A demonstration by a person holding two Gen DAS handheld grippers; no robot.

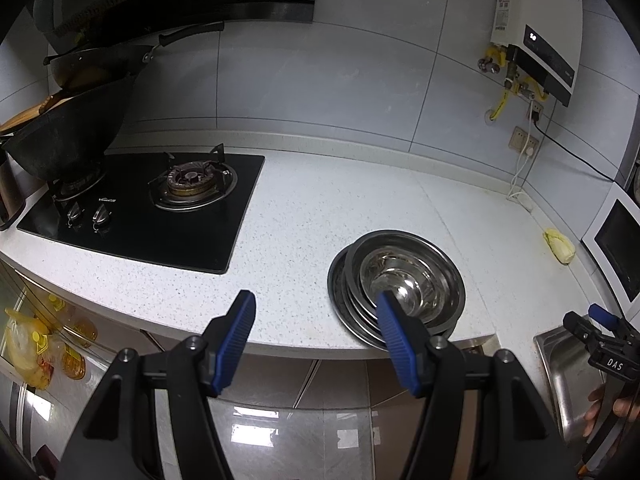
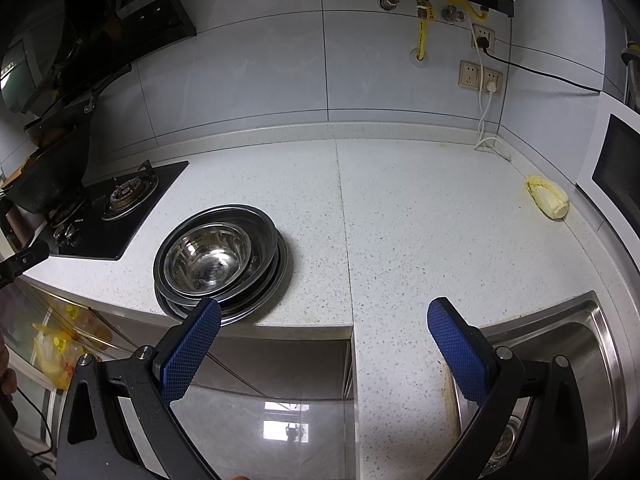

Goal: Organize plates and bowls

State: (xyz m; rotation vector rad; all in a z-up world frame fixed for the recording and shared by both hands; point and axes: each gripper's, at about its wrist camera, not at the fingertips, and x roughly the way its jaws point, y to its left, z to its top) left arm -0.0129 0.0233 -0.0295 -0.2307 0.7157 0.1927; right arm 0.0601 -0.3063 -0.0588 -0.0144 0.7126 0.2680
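Observation:
A stack of steel plates with steel bowls nested on top [image 1: 404, 268] sits at the front edge of the speckled white counter [image 1: 304, 216]. My left gripper [image 1: 314, 300] hovers in front of the counter edge, open and empty. Its right blue pad [image 1: 394, 332] overlaps the stack's near rim in the picture. In the right wrist view the same stack [image 2: 220, 260] lies front left. My right gripper [image 2: 325, 308] is open and empty, to the right of the stack and over the counter's front edge. The right gripper [image 1: 592, 328] also shows at the far right of the left wrist view.
A black gas hob [image 1: 140, 216] with a dark wok [image 1: 68, 140] lies to the left. A steel sink [image 2: 576, 344] is at the right front. A yellow cabbage piece [image 2: 547, 196] lies near a white appliance [image 2: 616, 160]. Wall sockets and cables [image 2: 480, 76] are at the back.

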